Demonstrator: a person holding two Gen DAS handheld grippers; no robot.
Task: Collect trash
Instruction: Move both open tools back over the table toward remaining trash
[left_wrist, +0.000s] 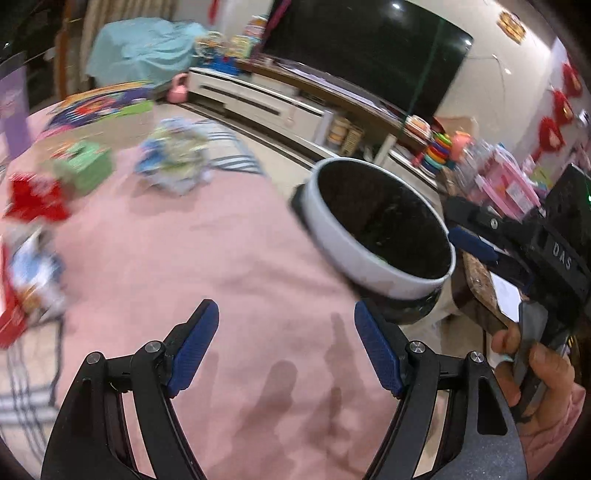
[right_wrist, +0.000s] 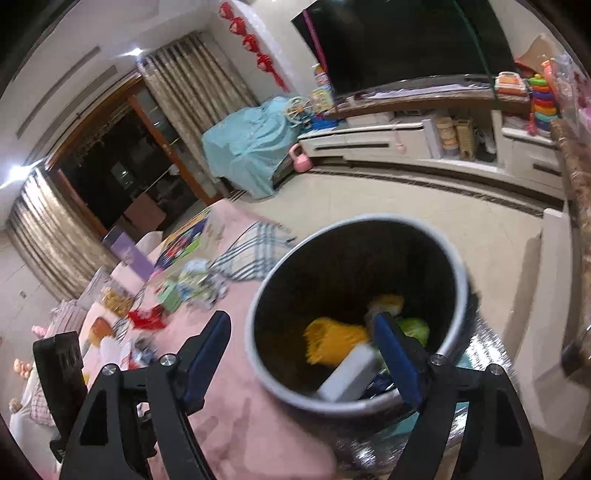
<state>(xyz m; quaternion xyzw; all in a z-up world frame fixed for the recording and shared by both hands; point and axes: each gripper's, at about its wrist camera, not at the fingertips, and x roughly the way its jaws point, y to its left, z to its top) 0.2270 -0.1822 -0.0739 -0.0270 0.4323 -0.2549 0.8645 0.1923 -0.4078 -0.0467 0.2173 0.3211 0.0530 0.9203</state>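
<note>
A round bin with a white rim and black inside (left_wrist: 384, 229) stands at the edge of a pink cloth-covered surface (left_wrist: 207, 258). In the right wrist view the bin (right_wrist: 354, 310) holds yellow, green and white trash (right_wrist: 340, 343). My left gripper (left_wrist: 286, 332) is open and empty over the pink cloth, left of the bin. My right gripper (right_wrist: 303, 343) is open and empty, right at the bin's rim. The right gripper also shows in the left wrist view (left_wrist: 476, 247), beside the bin. Loose trash lies on the cloth: a red wrapper (left_wrist: 33, 201), a green box (left_wrist: 83, 166), crumpled blue-green packaging (left_wrist: 177, 155).
A TV (left_wrist: 369, 55) stands on a long white cabinet (left_wrist: 258, 96) across a tiled floor. A teal-covered object (left_wrist: 144, 48) and a pink kettlebell (left_wrist: 177, 88) stand by it. Toys (left_wrist: 498, 173) are stacked at the right. More wrappers (left_wrist: 33, 273) lie at the left edge.
</note>
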